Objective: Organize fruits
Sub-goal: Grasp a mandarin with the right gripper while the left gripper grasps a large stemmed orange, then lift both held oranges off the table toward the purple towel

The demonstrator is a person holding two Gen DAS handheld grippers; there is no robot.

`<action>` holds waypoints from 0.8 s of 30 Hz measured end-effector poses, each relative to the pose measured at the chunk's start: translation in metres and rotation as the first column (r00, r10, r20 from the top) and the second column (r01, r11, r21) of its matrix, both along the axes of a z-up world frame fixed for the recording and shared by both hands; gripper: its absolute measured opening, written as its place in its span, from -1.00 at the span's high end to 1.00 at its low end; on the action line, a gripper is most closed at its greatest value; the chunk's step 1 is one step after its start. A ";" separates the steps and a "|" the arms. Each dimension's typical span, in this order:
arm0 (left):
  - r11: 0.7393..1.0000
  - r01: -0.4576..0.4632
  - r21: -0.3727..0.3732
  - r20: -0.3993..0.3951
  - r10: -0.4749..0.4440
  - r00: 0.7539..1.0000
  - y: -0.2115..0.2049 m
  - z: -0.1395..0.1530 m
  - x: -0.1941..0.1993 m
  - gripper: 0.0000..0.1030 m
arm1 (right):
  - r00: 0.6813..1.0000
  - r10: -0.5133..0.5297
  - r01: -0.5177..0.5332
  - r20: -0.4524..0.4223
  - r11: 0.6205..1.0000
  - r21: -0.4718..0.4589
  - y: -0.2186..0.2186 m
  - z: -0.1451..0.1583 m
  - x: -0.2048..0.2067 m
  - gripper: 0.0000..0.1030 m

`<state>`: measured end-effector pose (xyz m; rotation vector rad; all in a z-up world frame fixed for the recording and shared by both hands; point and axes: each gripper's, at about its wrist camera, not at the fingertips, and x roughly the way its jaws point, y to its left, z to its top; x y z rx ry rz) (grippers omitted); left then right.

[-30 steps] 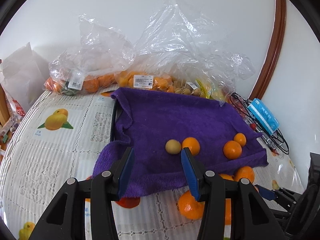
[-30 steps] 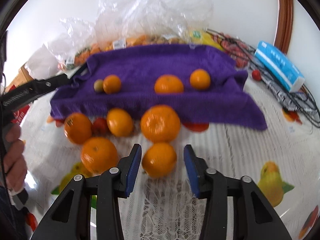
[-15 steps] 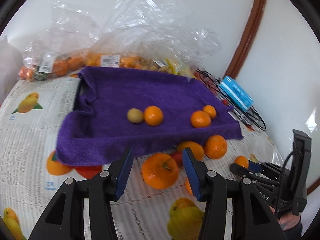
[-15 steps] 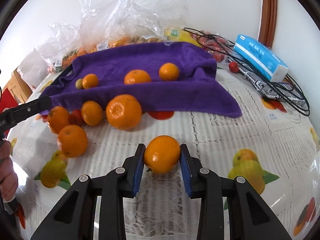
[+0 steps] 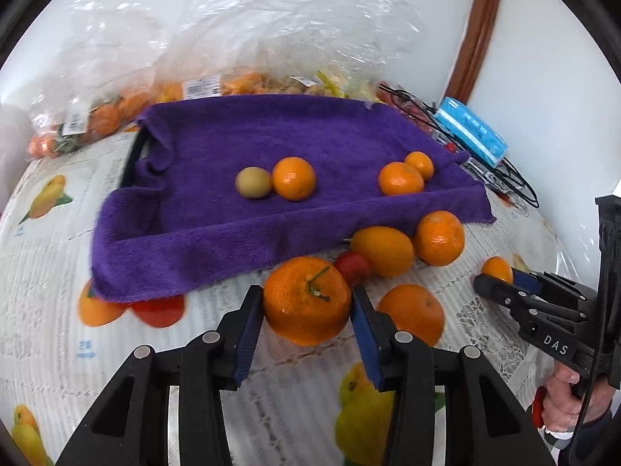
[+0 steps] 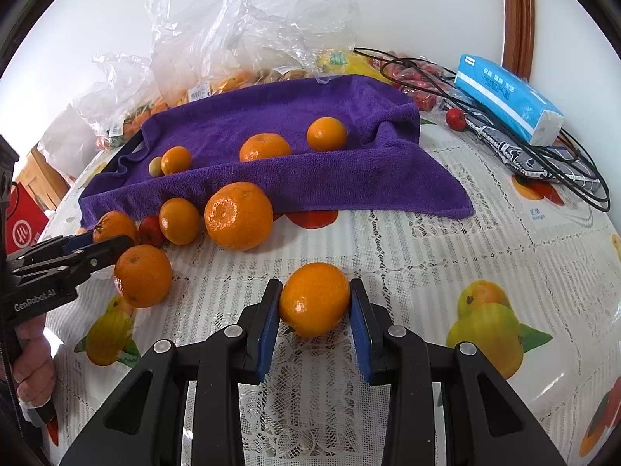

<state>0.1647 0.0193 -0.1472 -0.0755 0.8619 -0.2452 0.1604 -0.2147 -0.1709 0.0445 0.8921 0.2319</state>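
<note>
Now the left gripper (image 5: 307,306) is clamped on a big orange (image 5: 307,299) with a green stem, both blue pads touching its sides, just in front of the purple towel's (image 5: 217,147) near edge. Right of it on the lace tablecloth (image 5: 46,279) lie three more oranges and a small red fruit (image 5: 352,268). Farther right, the right gripper (image 6: 315,303) is clamped on a smaller orange (image 6: 314,298), out on the cloth well apart from the towel. On the towel sit three oranges and a small greenish fruit (image 5: 253,181) that touches the leftmost orange. Behind the towel, against the wall, are clear plastic bags (image 5: 116,58) of fruit; at far right lie a blue tissue pack (image 6: 508,98) and black cables (image 6: 574,171).
</note>
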 end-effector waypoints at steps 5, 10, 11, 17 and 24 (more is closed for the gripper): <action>0.998 -0.035 0.043 -0.005 0.036 0.999 0.004 -0.003 0.000 0.15 | 1.000 0.000 0.000 0.000 1.000 0.003 -0.001 0.000 0.000 0.33; 0.995 -0.046 0.085 0.000 0.046 0.999 -0.001 -0.006 0.002 0.17 | 1.000 -0.002 0.002 0.001 1.000 -0.014 0.001 0.000 0.000 0.33; 0.996 -0.048 0.076 -0.001 0.049 0.999 0.001 -0.006 0.002 0.18 | 1.000 -0.002 0.002 0.001 1.000 -0.013 0.001 0.000 0.000 0.32; 0.997 -0.060 0.051 -0.001 0.060 0.998 0.003 -0.006 0.002 0.18 | 1.000 -0.004 0.004 0.001 1.000 -0.016 0.002 0.000 0.000 0.32; 0.996 -0.073 0.053 0.011 0.073 0.997 0.004 -0.005 0.002 0.18 | 1.000 -0.006 0.006 0.003 0.999 -0.043 0.005 0.000 0.001 0.32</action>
